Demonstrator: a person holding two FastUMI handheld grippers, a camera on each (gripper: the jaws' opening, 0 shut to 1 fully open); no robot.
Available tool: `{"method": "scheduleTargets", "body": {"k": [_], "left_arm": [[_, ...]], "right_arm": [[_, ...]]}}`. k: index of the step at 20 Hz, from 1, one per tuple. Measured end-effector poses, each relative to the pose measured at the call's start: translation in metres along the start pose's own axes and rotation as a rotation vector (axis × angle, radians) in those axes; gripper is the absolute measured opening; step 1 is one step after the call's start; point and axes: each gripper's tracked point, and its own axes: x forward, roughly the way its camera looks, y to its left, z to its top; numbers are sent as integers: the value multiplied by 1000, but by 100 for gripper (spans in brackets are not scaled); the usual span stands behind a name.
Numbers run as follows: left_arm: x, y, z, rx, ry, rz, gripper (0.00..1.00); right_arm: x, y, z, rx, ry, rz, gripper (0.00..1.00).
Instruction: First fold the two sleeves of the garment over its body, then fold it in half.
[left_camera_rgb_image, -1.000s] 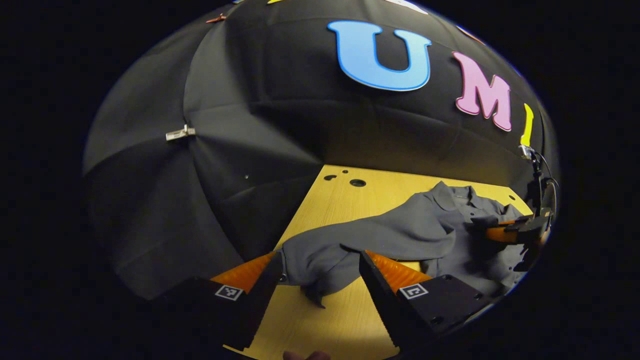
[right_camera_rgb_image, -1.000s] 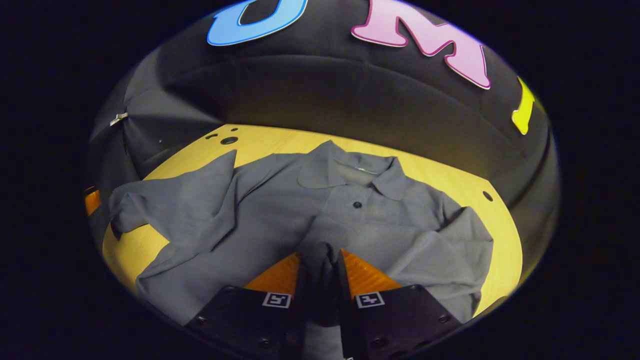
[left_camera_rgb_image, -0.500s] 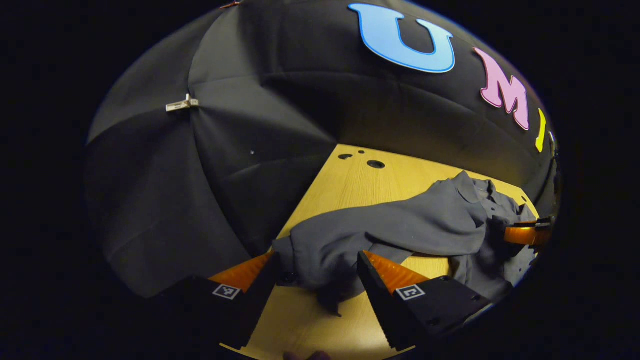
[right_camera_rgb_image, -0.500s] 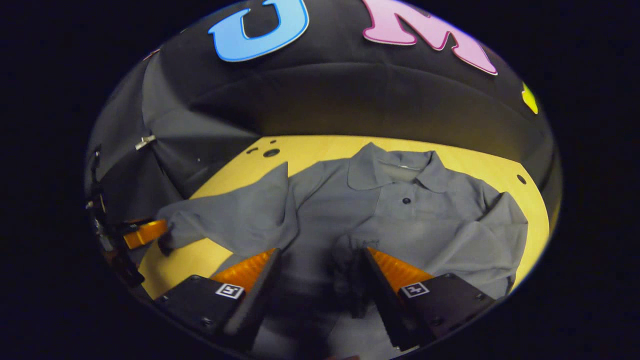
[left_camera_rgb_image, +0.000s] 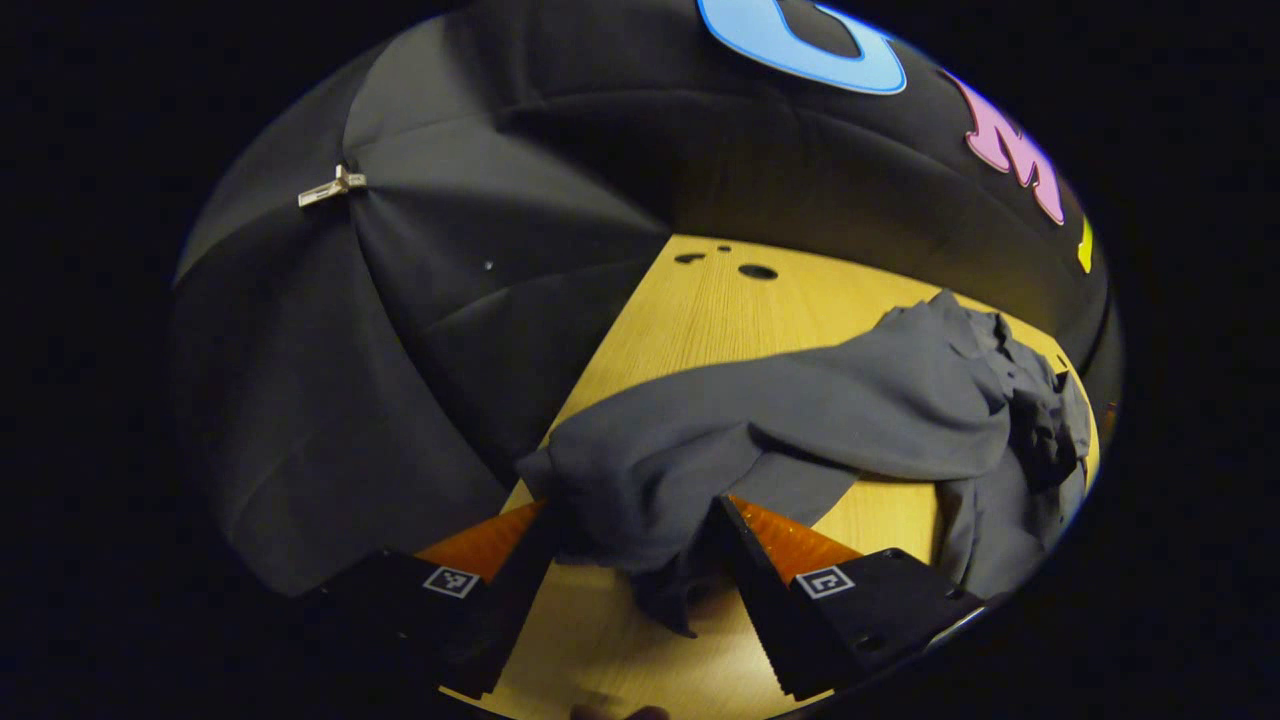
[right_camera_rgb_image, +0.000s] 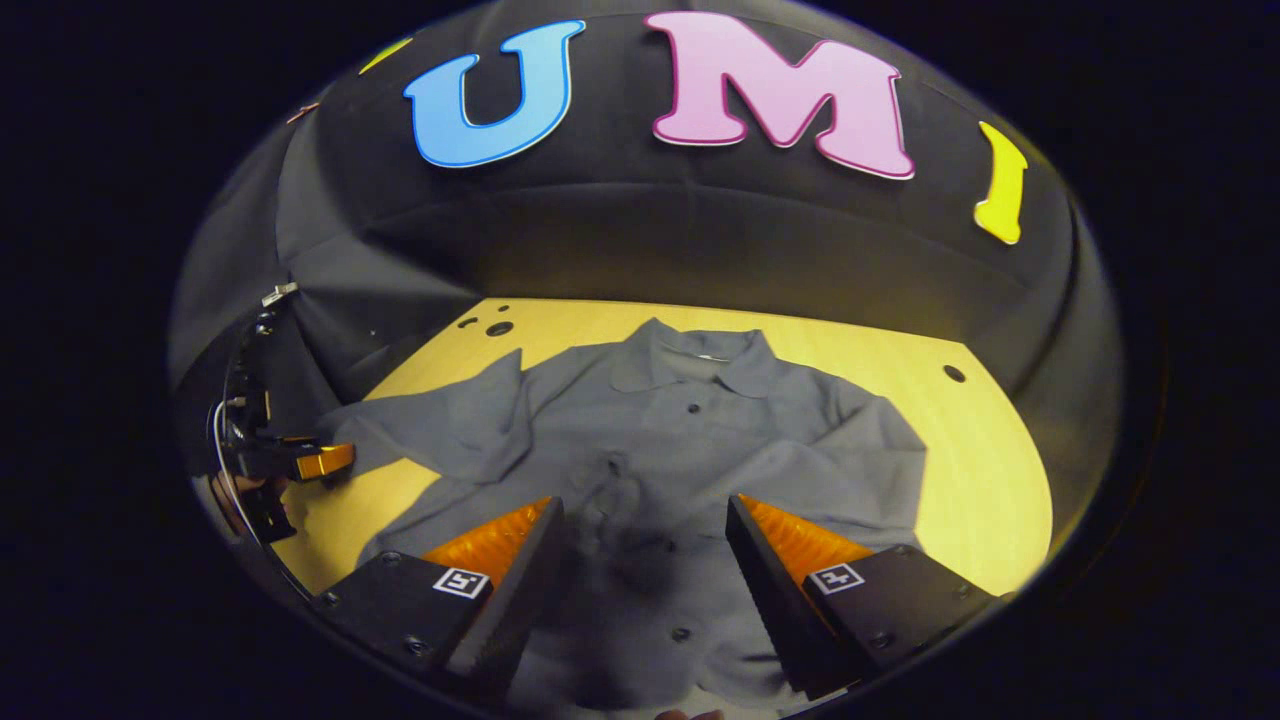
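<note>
A grey collared shirt (right_camera_rgb_image: 690, 400) lies face up on the wooden table (right_camera_rgb_image: 1000, 480). One sleeve (right_camera_rgb_image: 810, 465) is folded across the body, its cuff near the button line. The other sleeve (left_camera_rgb_image: 800, 410) stretches out sideways, and its cuff (left_camera_rgb_image: 630, 520) hangs between the wide-apart fingers of my left gripper (left_camera_rgb_image: 635, 535), which is open. My right gripper (right_camera_rgb_image: 640, 525) hovers open over the shirt's lower front, holding nothing. In the right gripper view the left gripper (right_camera_rgb_image: 322, 462) sits at the far left by the stretched sleeve (right_camera_rgb_image: 430, 430).
The table (left_camera_rgb_image: 720, 310) has small round holes near its far corner (left_camera_rgb_image: 757, 271) and one on the other side (right_camera_rgb_image: 954, 373). Black cloth walls close in behind and beside the table, with a metal clip (left_camera_rgb_image: 330, 187) on a seam.
My right gripper, shut on the folded sleeve's cuff a second ago, opened, let it go and drew back. My left gripper stayed open while closing in around the other cuff.
</note>
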Motion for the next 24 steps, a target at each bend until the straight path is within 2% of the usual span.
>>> {"method": "scheduleTargets", "body": {"k": [1, 3, 5, 7, 9, 10, 15, 19, 24], "left_arm": [[2, -2, 2, 3, 4, -5, 99], [3, -8, -1, 22, 18, -19, 87], [5, -22, 5, 54, -2, -56, 52], [10, -24, 5, 62, 6, -40, 17], [3, -26, 9, 63, 2, -30, 2], [-2, -26, 13, 64, -11, -25, 6], [-42, -33, 64, 87, -159, -18, 6], [-77, -56, 103, 85, -259, -32, 6], [-117, -108, 141, 88, -356, -102, 5]], "right_arm": [[-13, -12, -4, 8, 5, -21, 99], [-34, -34, -11, 31, 7, -64, 100], [-50, -52, -17, 52, 4, -102, 100], [-60, -66, -21, 67, -1, -129, 99], [-67, -75, -21, 74, -16, -145, 99], [-71, -80, -21, 79, -25, -150, 99], [-86, -106, -25, 102, -49, -177, 99], [-95, -123, -32, 112, -53, -190, 100], [-104, -146, -38, 139, -66, -203, 99]]}}
